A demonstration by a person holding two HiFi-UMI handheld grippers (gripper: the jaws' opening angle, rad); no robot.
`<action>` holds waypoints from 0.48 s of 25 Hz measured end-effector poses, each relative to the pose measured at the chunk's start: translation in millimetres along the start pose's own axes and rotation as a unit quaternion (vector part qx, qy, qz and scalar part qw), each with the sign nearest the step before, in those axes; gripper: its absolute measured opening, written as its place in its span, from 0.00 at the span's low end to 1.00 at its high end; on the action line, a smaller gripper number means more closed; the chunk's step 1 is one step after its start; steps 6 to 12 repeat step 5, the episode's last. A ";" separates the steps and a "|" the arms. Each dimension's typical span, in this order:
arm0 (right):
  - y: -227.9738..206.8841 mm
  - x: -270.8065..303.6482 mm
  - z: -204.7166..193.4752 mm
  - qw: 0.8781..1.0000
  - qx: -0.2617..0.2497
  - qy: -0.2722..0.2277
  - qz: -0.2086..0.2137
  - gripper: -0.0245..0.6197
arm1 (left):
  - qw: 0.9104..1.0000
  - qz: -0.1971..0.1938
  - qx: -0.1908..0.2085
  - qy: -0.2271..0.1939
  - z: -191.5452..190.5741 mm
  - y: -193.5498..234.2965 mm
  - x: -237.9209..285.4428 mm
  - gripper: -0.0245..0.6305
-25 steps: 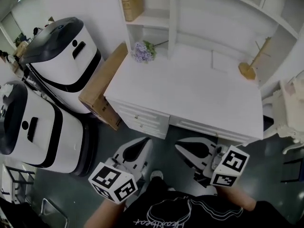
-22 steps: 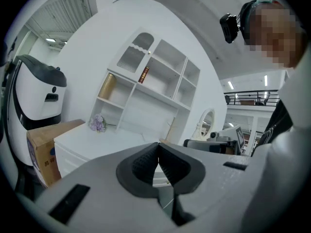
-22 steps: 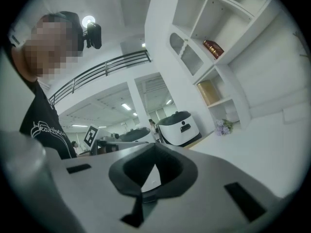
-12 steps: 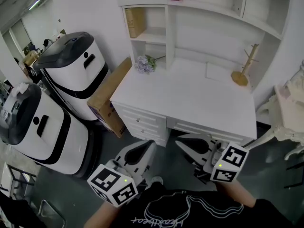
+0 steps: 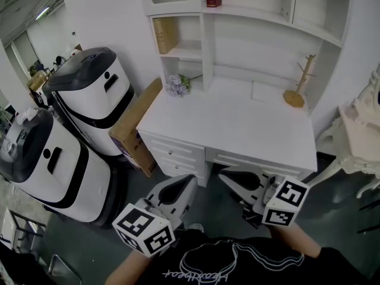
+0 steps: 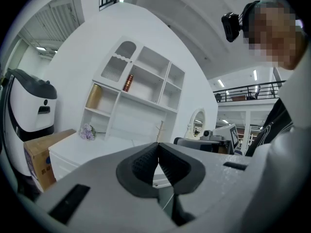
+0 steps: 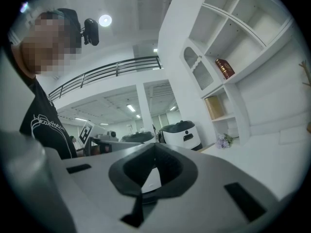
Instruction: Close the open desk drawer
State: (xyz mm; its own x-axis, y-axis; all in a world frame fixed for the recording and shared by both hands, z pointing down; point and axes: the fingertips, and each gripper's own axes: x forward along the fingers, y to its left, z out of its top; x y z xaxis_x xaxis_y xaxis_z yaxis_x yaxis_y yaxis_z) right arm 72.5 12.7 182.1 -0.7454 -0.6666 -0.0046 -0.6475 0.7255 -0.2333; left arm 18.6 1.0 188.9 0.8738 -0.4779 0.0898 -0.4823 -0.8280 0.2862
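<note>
Two tongs are shown in front of a white table [image 5: 237, 123], seen from above. The left tongs [image 5: 189, 181] and the right tongs [image 5: 224, 175] are held low, near the table's front edge but apart from it, and nothing is touched by either. In each gripper view the jaws are seen pressed together at the tips, with nothing held between them.

A stack of small drawers [image 5: 176, 151] is fitted under the left end of the table. One long drawer [image 5: 252, 160] is set under the top, just beyond the right tongs. No drawer front is seen standing out from the table. All fronts appear flush, though the long drawer is viewed steeply and a slight gap cannot be ruled out.

The task is therefore judged to be finished or very nearly so. If anything is left, it is only a last push on the front of the long drawer.

On the table top, a bunch of purple flowers [image 5: 177, 85] and a wooden stand [image 5: 295, 95] are placed near the back, well apart from the drawers. A cardboard box [image 5: 132, 129] is leaned against the table's left side.
</note>
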 end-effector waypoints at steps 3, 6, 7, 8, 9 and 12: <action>2.1 -0.5 -0.2 1.000 -0.002 0.001 0.000 0.05 | 1.000 0.000 0.001 0.002 -0.4 -1.0 0.3 0.04; 3.6 -1.4 0.0 1.000 -0.003 0.001 0.001 0.05 | 1.000 -0.001 0.002 0.001 0.4 -2.0 0.4 0.04; 3.6 -1.4 0.0 1.000 -0.003 0.001 0.001 0.05 | 1.000 -0.001 0.002 0.001 0.4 -2.0 0.4 0.04; 3.6 -1.4 0.0 1.000 -0.003 0.001 0.001 0.05 | 1.000 -0.001 0.002 0.001 0.4 -2.0 0.4 0.04; 3.6 -1.4 0.0 1.000 -0.003 0.001 0.001 0.05 | 1.000 -0.001 0.002 0.001 0.4 -2.0 0.4 0.04; 3.6 -1.4 0.0 1.000 -0.003 0.001 0.001 0.05 | 1.000 -0.001 0.002 0.001 0.4 -2.0 0.4 0.04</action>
